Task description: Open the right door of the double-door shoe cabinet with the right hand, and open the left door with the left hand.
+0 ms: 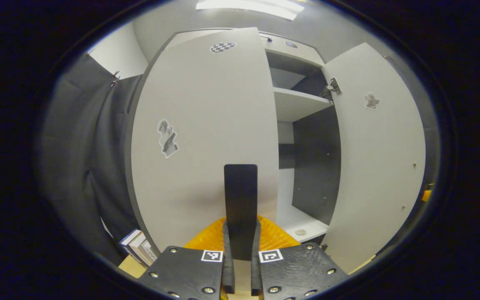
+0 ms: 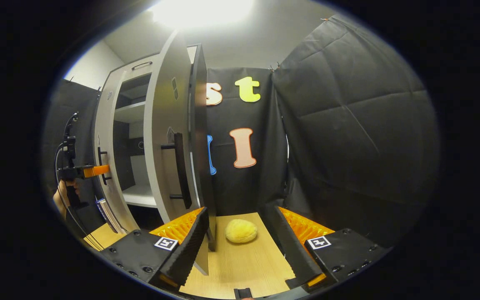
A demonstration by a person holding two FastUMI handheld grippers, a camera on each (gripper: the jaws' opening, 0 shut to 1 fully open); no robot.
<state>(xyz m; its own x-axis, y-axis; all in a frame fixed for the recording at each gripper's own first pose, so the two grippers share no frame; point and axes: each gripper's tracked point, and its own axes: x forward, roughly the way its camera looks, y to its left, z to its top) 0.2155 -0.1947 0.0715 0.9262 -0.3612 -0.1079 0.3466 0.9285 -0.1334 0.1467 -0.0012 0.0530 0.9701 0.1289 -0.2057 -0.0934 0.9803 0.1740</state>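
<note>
While the left tongs point(image 1: 240, 266) sit clenched on the black handle point(image 1: 241, 200) of the left door point(image 1: 206, 125), its bar pinched between both fingers, the right tongs point(image 2: 240, 250) hang released, fingers spread wide above the wooden surface point(image 2: 244, 262). A yellow sponge-like lump point(image 2: 241, 231) lies on that surface between them. Just beyond the right tongs' left finger stands the right door point(image 2: 167, 137), swung well out, its black handle point(image 2: 180, 171) free of any grip. Farther off, the left door is partly open too (a hand point(image 2: 63, 200) holds the tongs there). Inside the cabinet point(image 1: 302, 104), white shelves show against dark walls, and some books point(image 1: 138, 248) stand by its base.
</note>
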